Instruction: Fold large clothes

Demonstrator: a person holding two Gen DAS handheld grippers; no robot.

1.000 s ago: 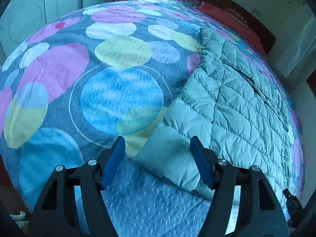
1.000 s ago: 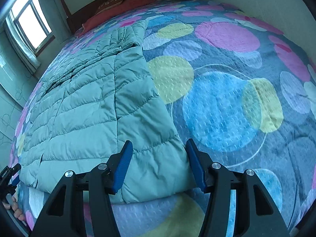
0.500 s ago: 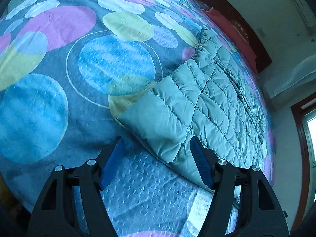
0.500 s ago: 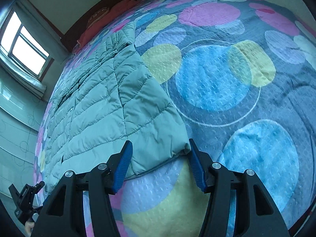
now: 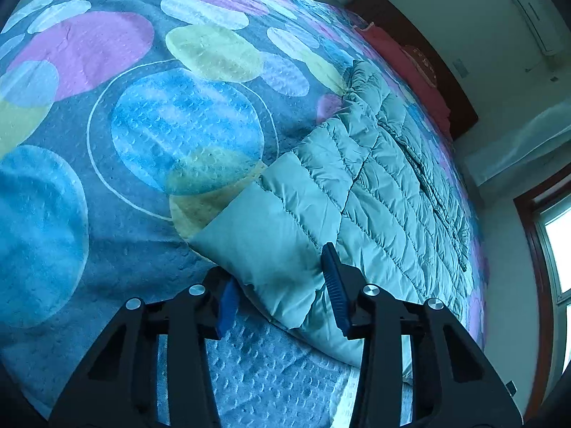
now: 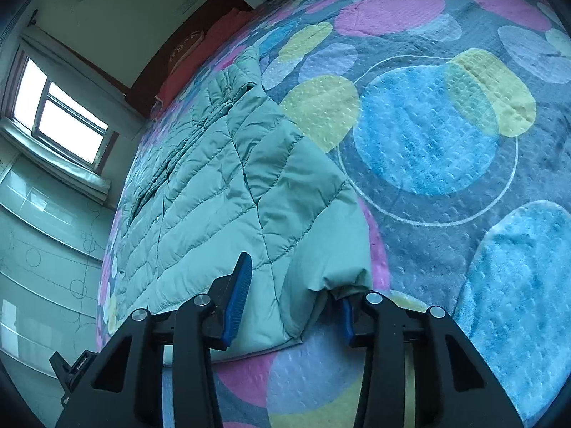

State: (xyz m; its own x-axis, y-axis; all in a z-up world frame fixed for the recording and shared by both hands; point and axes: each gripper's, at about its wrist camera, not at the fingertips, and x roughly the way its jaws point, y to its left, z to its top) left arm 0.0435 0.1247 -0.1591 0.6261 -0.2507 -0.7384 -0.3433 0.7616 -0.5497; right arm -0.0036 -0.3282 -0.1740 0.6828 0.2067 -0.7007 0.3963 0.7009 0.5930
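Note:
A pale green quilted down jacket (image 5: 374, 192) lies flat on a bed; it also shows in the right wrist view (image 6: 214, 196). My left gripper (image 5: 282, 292) is open, its blue-padded jaws straddling the near left sleeve end of the jacket. My right gripper (image 6: 292, 303) is open, its jaws straddling the near right sleeve end; the right pad is partly hidden under the fabric. Neither is closed on the cloth.
The bed cover (image 5: 142, 142) is blue-grey with large coloured circles. A red pillow (image 5: 417, 71) and dark wooden headboard (image 5: 460, 107) are at the far end. A window (image 6: 67, 121) and glass cabinet doors (image 6: 43, 232) are at the side. The other gripper's tip (image 6: 71, 367) shows at lower left.
Both grippers have moved forward and down onto the jacket's near sleeve ends, which now lie between the open jaws. The jacket itself has not moved.

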